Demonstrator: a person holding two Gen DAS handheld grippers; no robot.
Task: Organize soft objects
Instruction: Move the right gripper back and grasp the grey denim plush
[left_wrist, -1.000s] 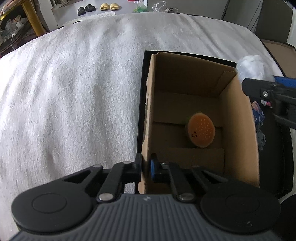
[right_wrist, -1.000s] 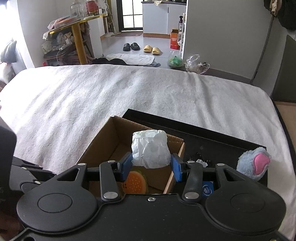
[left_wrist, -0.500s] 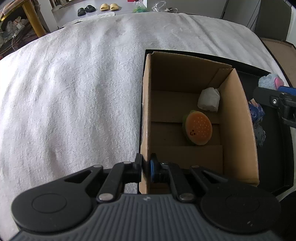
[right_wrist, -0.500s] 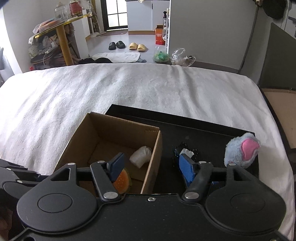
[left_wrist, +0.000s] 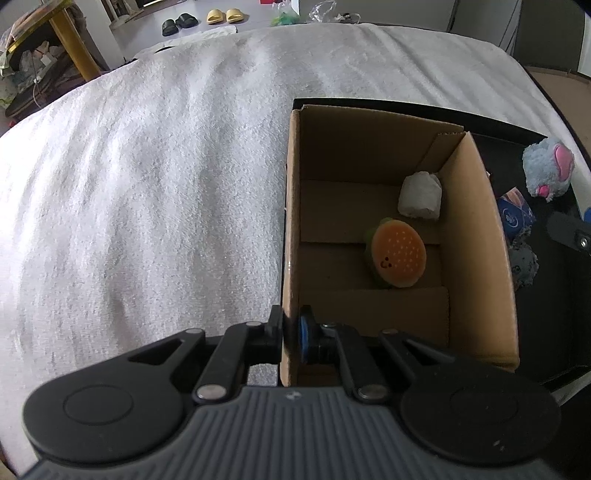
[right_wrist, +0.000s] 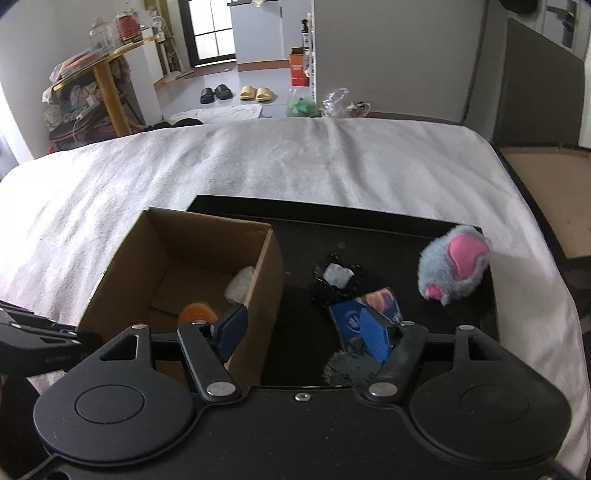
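An open cardboard box (left_wrist: 476, 236) (right_wrist: 122, 273) stands on a black tray (right_wrist: 303, 229) on a white blanket. Inside lie a burger plush (left_wrist: 397, 256) (right_wrist: 197, 313) and a white crumpled wad (left_wrist: 421, 197) (right_wrist: 240, 284). My left gripper (left_wrist: 290, 334) is shut on the box's near left wall. My right gripper (right_wrist: 306, 330) is open and empty above the tray, just right of the box. On the tray lie a grey-and-pink plush mouse (right_wrist: 452, 267) (left_wrist: 546, 171), a blue packet (right_wrist: 356, 314), a black mesh item (right_wrist: 338, 280) and a dark fuzzy ball (right_wrist: 349, 369).
The white blanket (left_wrist: 147, 184) spreads to the left and behind. Past the bed edge are slippers (right_wrist: 236, 92), bags (right_wrist: 325, 105) and a cluttered yellow table (right_wrist: 96, 74). A dark panel (right_wrist: 539, 85) stands at the right.
My right gripper opened and dropped the white wad into the box, then moved right over the tray. The left gripper kept its hold on the box wall.
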